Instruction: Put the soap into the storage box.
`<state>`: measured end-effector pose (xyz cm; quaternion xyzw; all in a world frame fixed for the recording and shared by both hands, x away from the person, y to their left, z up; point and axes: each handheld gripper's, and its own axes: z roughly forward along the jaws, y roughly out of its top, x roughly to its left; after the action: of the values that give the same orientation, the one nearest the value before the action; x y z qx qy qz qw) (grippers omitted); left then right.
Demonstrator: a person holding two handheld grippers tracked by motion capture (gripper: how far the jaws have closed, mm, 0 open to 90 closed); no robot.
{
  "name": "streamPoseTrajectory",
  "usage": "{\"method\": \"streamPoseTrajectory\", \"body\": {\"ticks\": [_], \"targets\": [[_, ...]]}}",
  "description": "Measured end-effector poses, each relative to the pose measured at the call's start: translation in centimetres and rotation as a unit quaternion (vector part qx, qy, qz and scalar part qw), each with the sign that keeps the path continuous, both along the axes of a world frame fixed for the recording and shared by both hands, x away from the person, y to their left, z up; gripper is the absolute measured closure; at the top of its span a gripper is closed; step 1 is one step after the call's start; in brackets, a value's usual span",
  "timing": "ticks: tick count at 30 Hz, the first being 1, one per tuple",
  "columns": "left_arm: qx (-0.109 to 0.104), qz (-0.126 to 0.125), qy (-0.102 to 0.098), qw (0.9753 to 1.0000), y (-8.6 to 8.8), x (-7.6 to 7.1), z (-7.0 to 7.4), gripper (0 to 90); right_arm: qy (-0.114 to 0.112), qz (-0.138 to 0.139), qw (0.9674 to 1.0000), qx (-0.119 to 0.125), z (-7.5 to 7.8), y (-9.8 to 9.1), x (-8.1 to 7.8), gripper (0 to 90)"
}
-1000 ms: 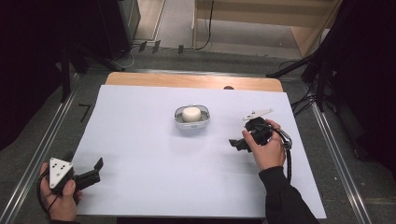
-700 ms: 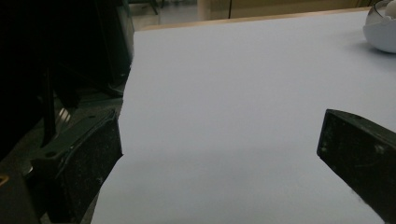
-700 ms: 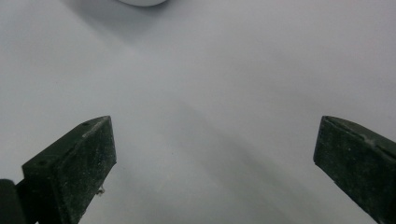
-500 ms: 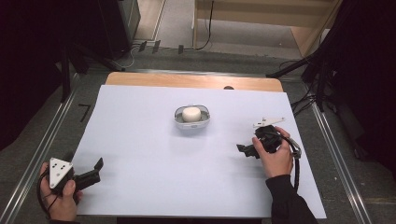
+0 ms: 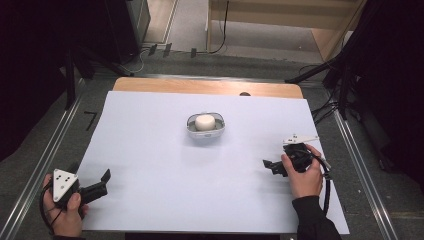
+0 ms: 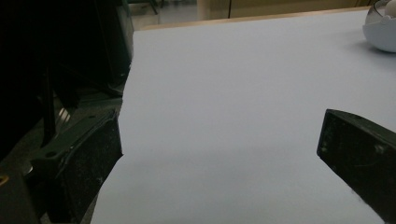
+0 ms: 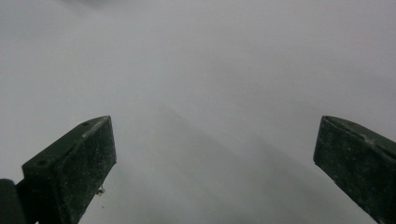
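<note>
A shallow, rounded white bowl point(image 5: 205, 131) is seen near the middle of the white sheet point(image 5: 165, 165) that covers the wooden table point(image 5: 150, 85). A pale, squat round object point(image 5: 204, 122) is held inside it, upright within the rim. The bowl's edge is also caught at the upper right of the left gripper view point(image 6: 382, 32).

The left gripper point(image 5: 104, 181) is held low at the sheet's near left corner, gripped by the person's left hand point(image 5: 65, 212), well apart from the bowl; its jaws are spread wide with nothing between them. The right gripper point(image 5: 270, 167) is held by the right hand point(image 5: 305, 175) over the sheet's right side, pointed leftward, jaws likewise wide apart and empty.
</note>
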<state>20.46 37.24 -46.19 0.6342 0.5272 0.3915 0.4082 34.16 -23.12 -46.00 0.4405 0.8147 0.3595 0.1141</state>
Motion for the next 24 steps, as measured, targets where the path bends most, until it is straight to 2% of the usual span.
{"method": "streamPoseTrajectory", "body": {"ticks": [9, 18, 24], "targets": [[-0.003, 0.001, -0.001, 1.0, 0.0, 0.0, 0.0, 0.2, -0.002, -0.01, 0.9999, 0.005, -0.6, -1.5, -1.0, 0.0], [0.001, 0.0, 0.0, 1.0, 0.0, 0.0, 0.0, 0.2, -0.019, -0.025, 0.9995, 0.005, -1.2, -2.4, -2.1, 0.0], [0.001, 0.0, 0.001, 1.0, 0.0, 0.0, 0.0, 0.2, -0.019, -0.036, 0.999, 0.017, -1.6, -3.5, -2.6, 0.0]]}}
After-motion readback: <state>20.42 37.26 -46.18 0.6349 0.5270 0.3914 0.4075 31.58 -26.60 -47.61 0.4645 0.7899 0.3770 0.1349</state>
